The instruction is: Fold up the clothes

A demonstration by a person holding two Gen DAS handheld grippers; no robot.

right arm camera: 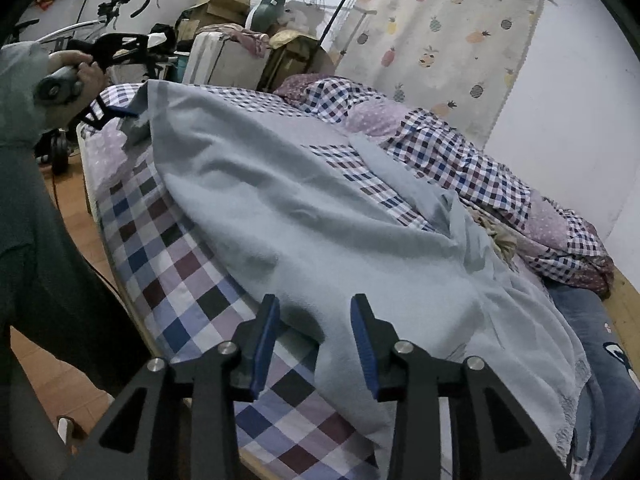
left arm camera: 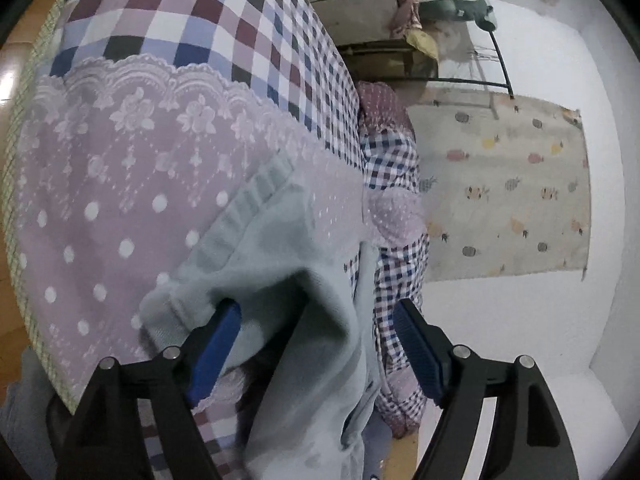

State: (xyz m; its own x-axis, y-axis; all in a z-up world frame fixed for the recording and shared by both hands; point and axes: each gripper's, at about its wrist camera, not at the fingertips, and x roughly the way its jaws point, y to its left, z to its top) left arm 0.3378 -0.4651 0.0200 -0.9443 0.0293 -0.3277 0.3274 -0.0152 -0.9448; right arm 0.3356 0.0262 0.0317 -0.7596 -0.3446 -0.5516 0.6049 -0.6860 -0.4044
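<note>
Garment (right arm camera: 304,208) lies between both hand-held grippers' spread fingers, left (left arm camera: 316,320) and right (right arm camera: 314,332).

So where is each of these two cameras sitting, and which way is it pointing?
Left wrist: rides the left gripper, looking along its open jaws at the garment on the bed; only the jaws show.
Right wrist: rides the right gripper, looking across the bed over the spread garment; its open jaws, a sleeve and the hand holding the other gripper show.
Shared: garment, bed, pineapple cloth.
</note>
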